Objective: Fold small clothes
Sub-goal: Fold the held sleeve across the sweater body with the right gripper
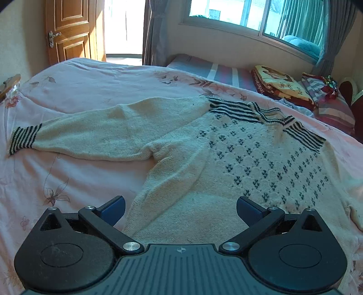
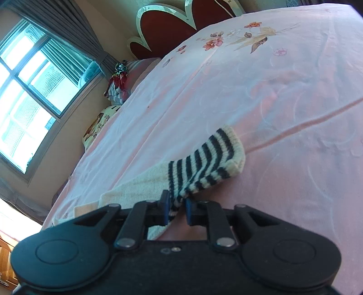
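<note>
In the left wrist view, a cream knitted sweater [image 1: 204,158] with small dark motifs across the chest and black-and-white striped bands at the shoulders and neck lies spread flat on a bed under a pale pink floral bedsheet [image 1: 90,86]. It fills the middle and right of the frame. One sleeve stretches toward the left edge and ends in a striped cuff [image 1: 25,139] lying on the sheet. The left tongs [image 1: 180,210] sit at the bottom centre, their two blue-padded fingers [image 1: 114,210] spread wide apart with nothing gripped; the sweater's lower hem area lies beneath and between them. A wooden door [image 1: 70,31] stands in the upper left, a curtained window [image 1: 256,15] in the upper right, and folded patterned blankets [image 1: 281,86] rest at the right edge of the bed.

In the right wrist view, the right tongs [image 2: 177,207] at bottom centre are drawn nearly together, and their blue pads [image 2: 165,207] pinch the edge of the sweater's other striped cuff [image 2: 208,163]. The cuff rises from the pads toward the centre right of the frame, its open end lying on the pink sheet. The cream sleeve [image 2: 136,188] trails away to the lower left. A red headboard with a pale scalloped rim [image 2: 168,29] shows at the top.
</note>
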The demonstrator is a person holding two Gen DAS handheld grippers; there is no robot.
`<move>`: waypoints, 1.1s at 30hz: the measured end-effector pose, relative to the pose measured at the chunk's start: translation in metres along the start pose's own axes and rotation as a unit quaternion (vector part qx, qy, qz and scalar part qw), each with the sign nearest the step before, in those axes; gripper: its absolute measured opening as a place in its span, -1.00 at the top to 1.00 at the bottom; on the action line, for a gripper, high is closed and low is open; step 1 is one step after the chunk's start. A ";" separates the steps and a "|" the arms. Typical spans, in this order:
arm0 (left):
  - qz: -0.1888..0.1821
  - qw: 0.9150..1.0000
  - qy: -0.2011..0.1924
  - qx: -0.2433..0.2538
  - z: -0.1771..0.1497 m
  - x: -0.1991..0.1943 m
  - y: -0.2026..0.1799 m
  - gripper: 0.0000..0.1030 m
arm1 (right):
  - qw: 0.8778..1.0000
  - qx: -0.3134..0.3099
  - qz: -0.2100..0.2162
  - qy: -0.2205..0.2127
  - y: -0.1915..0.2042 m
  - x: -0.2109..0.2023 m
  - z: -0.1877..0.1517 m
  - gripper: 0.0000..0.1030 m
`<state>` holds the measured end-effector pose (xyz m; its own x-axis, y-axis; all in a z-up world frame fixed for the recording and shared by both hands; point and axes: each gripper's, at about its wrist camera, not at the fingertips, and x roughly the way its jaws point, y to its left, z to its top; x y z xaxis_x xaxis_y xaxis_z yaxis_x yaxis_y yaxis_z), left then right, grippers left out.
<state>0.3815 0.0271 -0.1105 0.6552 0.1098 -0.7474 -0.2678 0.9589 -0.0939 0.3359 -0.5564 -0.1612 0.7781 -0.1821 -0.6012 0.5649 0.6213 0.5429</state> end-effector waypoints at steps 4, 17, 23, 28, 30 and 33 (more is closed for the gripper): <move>-0.022 1.000 -0.013 0.008 0.009 0.011 0.015 -1.00 | 0.994 -0.102 0.029 -0.018 0.054 -0.011 -0.014 0.83; -0.069 0.997 -0.044 -0.005 0.048 0.012 0.102 -0.99 | 0.892 -0.373 0.228 0.112 0.308 -0.007 -0.237 0.84; -0.143 0.989 -0.048 0.001 0.050 0.016 0.097 -0.99 | 0.853 -0.437 0.249 0.139 0.329 -0.011 -0.292 0.32; -0.230 0.973 0.013 0.003 0.053 0.047 0.049 -0.29 | 0.874 -0.400 0.253 0.111 0.291 -0.041 -0.253 0.06; -0.238 0.970 0.046 0.014 0.050 0.068 0.019 -0.29 | 0.890 -0.370 0.243 0.108 0.274 -0.045 -0.237 0.06; -0.239 0.967 0.080 0.020 0.048 0.096 -0.010 -0.29 | 0.909 -0.332 0.230 0.105 0.251 -0.049 -0.217 0.06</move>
<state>0.4809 0.0401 -0.1494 0.5783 -0.3876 -0.7179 0.0678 0.8997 -0.4311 0.3803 -0.2259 -0.1225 0.7807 0.3196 -0.5369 -0.1514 0.9304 0.3338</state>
